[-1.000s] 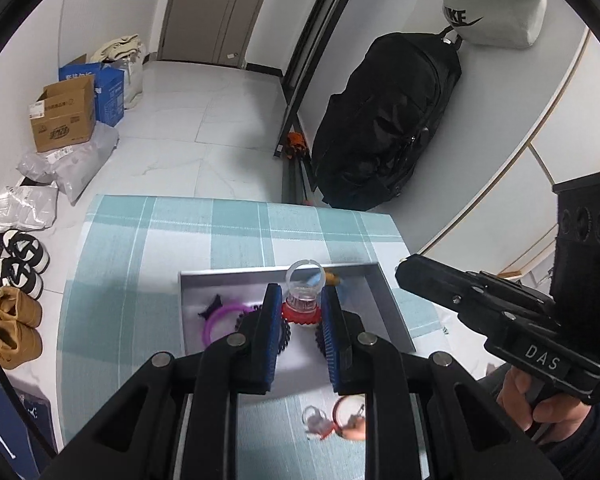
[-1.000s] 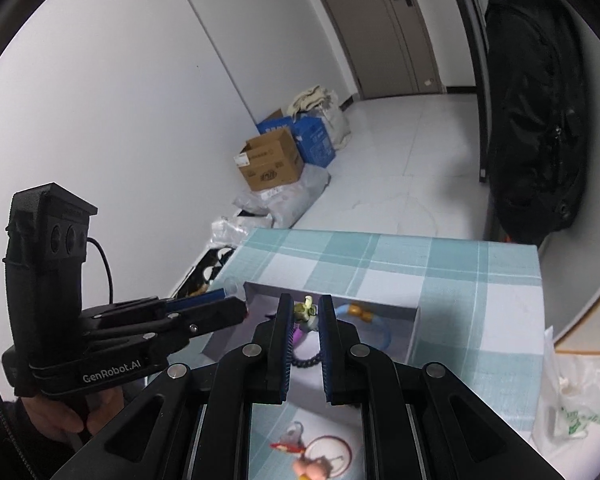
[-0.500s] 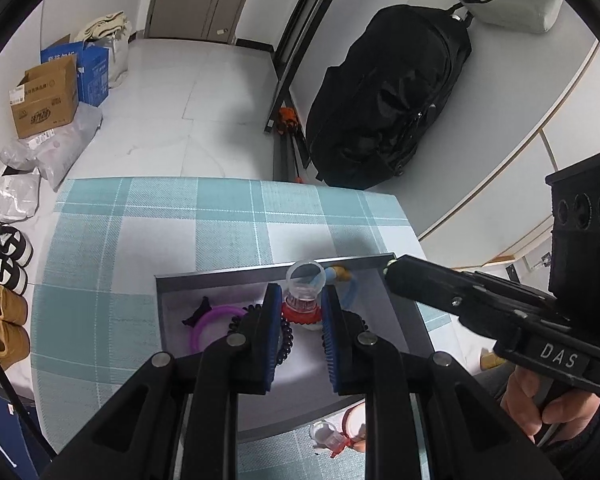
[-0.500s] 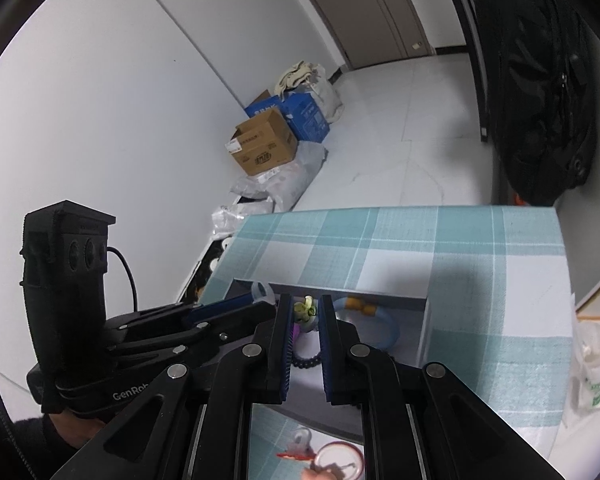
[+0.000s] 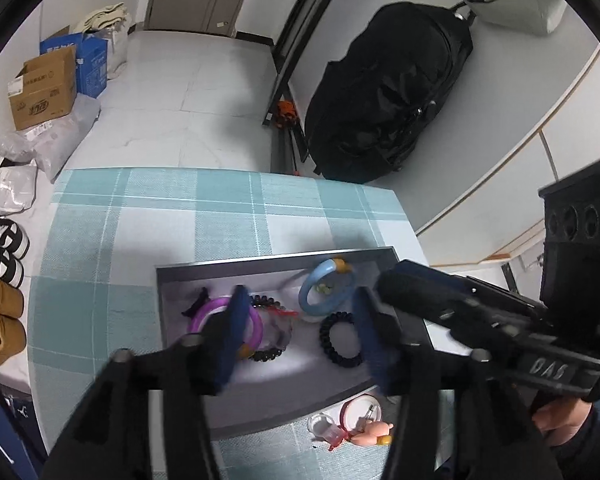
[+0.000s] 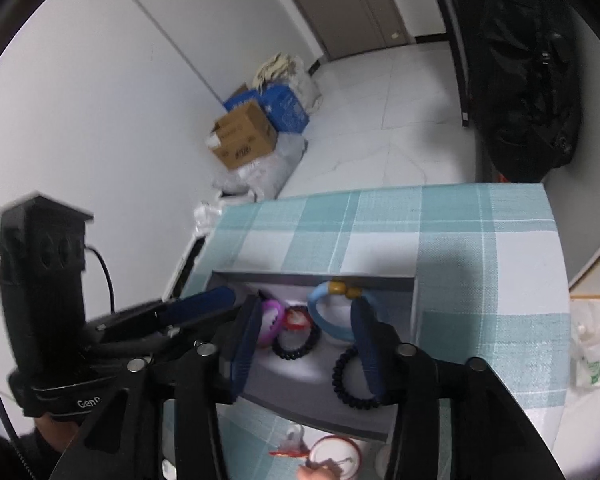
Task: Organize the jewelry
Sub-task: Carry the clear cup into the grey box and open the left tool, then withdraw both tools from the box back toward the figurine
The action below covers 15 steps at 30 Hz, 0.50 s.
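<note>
Between the left tongs (image 5: 300, 332) and the right tongs (image 6: 304, 340), the grey tray (image 5: 272, 266) is now lying in plain sight; both sets of tongs are standing wide apart and are gripping nothing, whereas half a second ago both were nearly closed, the left pair on a clear-and-red ring piece and the right pair on a small greenish charm; both items are therefore judged to be released into the tray. Ahead of the left tongs, the purple bracelet (image 5: 252, 322) is resting against the left finger, the clear-and-red piece (image 5: 278, 316) is lying just beside it, the blue bangle (image 5: 328, 292) is sitting further forward, and the black coil band (image 5: 340, 340) is lying near the right finger. Behind the tongs, outside the tray's near wall on the checked desk (image 5: 228, 216), a red-rimmed trinket cluster (image 5: 356, 420) is still waiting; the task is judged incomplete; that cluster is the likely next pickup.
</note>
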Motion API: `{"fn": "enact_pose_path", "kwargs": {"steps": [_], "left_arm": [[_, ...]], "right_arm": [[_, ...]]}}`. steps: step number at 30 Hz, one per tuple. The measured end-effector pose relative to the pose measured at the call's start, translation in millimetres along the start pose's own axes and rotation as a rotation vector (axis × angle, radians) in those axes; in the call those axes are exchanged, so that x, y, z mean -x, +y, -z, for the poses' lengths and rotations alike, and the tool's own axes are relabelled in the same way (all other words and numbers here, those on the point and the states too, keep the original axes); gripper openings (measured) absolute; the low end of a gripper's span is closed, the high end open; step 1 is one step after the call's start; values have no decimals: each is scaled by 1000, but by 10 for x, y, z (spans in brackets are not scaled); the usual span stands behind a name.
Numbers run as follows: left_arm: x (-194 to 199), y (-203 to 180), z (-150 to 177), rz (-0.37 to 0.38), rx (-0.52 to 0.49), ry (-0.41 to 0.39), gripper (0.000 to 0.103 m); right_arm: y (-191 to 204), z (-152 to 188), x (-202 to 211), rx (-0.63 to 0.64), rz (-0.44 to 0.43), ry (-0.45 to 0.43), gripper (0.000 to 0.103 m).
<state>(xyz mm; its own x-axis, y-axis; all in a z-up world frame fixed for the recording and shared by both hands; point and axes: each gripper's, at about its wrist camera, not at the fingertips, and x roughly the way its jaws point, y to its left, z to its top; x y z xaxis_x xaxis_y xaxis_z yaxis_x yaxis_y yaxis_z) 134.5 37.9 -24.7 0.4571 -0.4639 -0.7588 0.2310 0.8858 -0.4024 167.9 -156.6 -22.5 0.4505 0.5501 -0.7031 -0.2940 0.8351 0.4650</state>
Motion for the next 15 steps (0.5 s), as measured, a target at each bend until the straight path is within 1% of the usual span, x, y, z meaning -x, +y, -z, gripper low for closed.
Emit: {"fn": "enact_pose_path", "kwargs": {"steps": [2,3,4,6,9,11,13,15], "left_arm": [[56,21,11,-12,10,-21,52],[69,24,16,-9,15,-23,52],[98,29,25,-13,16,-31,52],[139,16,44,-33,2,-50,52],[173,1,80,-67,-12,-49,53],[218,-10,95,-82,-20,-69,53],[281,-23,114,-84,-23,-100,56],[318,-28,144,-89,-17,-124,65]], "right_arm": [[-32,-7,68,-10,-6,-16,46],[-50,-4,98,-18,-8,-26,48],[-69,1,131,-25,-10,-36,53],[-100,14,204,-36,-4,-58,57],[-123,35,316,-41,-2,-86,63],[-117,56,380,-33,-9,-101,64],[-102,77,419,-23,-7,-113,68],[-73,106,465,-5,-3,-126,71]]}}
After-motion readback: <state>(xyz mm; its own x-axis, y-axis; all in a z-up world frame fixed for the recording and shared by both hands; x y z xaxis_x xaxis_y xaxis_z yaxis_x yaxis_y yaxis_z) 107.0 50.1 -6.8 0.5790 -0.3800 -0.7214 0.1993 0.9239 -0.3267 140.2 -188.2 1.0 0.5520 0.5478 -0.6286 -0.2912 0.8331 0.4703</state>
